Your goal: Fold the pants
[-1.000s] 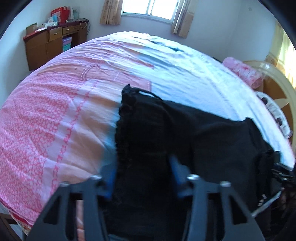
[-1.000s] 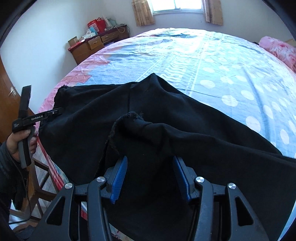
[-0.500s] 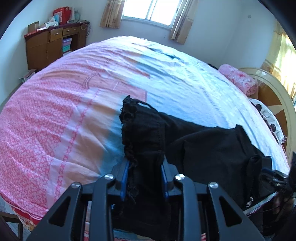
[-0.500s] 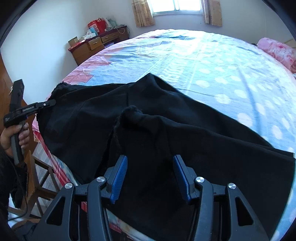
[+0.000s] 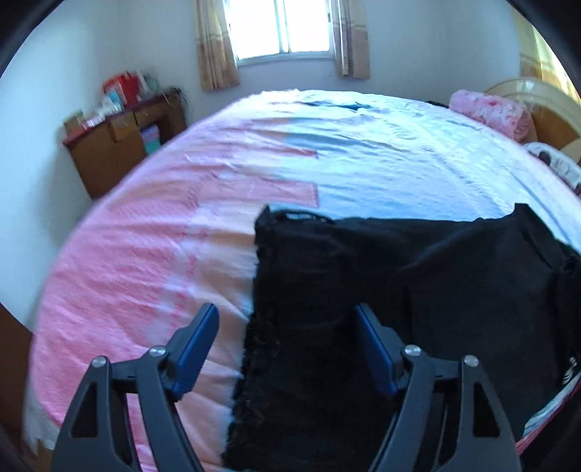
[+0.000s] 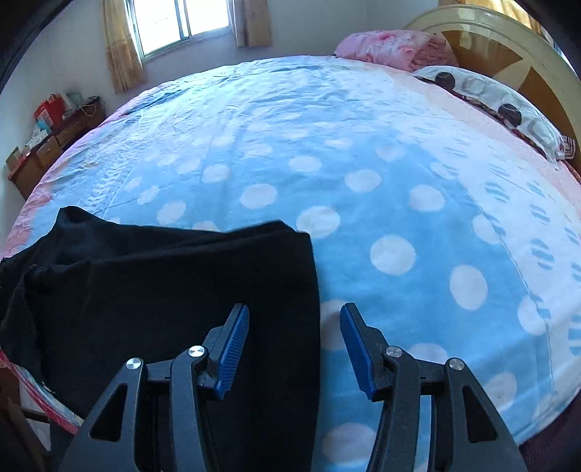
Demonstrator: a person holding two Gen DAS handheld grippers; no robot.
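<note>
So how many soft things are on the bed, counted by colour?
Black: 1, the pants
Pink: 1, the rolled blanket by the headboard
White with dark spots: 1, the pillow
Total: 3, all lying on the bed

Counted: 1 pr black pants (image 5: 417, 290), 2 grippers, 1 bed (image 6: 363, 145), 2 pillows, 1 window (image 5: 283, 27), 1 desk (image 5: 120, 152).

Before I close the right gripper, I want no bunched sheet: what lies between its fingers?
In the right wrist view, the right gripper straddles the pants' side edge; mostly flat dotted bedsheet shows between.
</note>
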